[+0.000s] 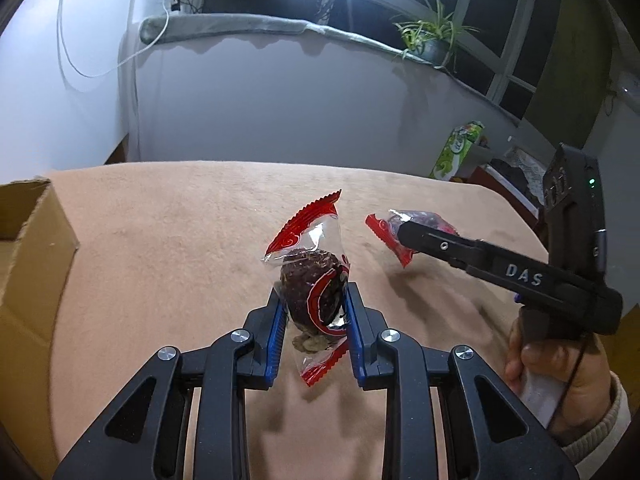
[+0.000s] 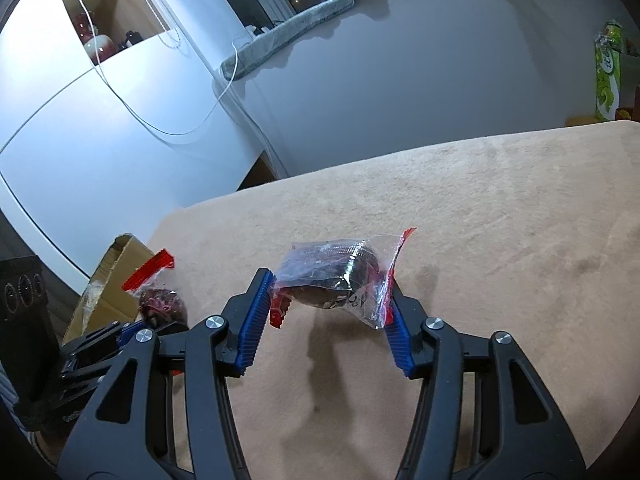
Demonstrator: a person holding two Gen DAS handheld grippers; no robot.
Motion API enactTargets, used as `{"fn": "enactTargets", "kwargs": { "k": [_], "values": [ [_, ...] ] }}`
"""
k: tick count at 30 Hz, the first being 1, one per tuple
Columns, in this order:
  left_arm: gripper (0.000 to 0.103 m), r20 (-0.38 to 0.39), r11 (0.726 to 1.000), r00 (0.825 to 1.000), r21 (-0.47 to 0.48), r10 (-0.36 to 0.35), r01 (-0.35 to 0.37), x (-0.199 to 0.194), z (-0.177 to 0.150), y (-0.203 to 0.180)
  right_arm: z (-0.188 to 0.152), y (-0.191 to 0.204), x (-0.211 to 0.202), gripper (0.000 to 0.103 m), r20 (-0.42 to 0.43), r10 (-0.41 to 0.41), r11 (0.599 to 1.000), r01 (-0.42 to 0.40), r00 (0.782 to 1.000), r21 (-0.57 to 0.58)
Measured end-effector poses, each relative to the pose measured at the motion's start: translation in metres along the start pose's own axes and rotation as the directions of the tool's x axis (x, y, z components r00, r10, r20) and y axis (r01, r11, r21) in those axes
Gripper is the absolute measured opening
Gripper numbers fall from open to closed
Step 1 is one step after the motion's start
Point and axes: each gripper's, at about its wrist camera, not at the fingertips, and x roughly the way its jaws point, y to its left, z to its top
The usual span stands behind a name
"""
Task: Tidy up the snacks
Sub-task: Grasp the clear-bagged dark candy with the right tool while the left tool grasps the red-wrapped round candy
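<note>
We have a snack packet clamped in the left claw and another packet pinched in the right claw, both lifted off the desk, so next we carry them left to the cardboard box.

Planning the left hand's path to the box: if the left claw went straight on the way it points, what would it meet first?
Probably just the tan table cover. The left claw already grips a snack packet; nothing else lies ahead, and the cardboard box sits well off to its left.
</note>
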Motion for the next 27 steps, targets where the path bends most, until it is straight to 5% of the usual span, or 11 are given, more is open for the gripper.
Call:
{"fn": "enactTargets", "kwargs": {
  "k": [13,27],
  "values": [
    [0.026,0.17,0.995,0.984,0.086,0.044,-0.059,-0.111,-0.007,-0.026,-0.048,0.027,-0.078,0.055,0.057,-0.04,0.999,0.04,0.998,-0.002],
    [0.026,0.301,0.994,0.953,0.092,0.026,-0.056,-0.188,-0.024,-0.011,-0.051,0.109,-0.118,0.055,0.109,-0.054,0.99,0.067,0.993,-0.12]
  ]
}}
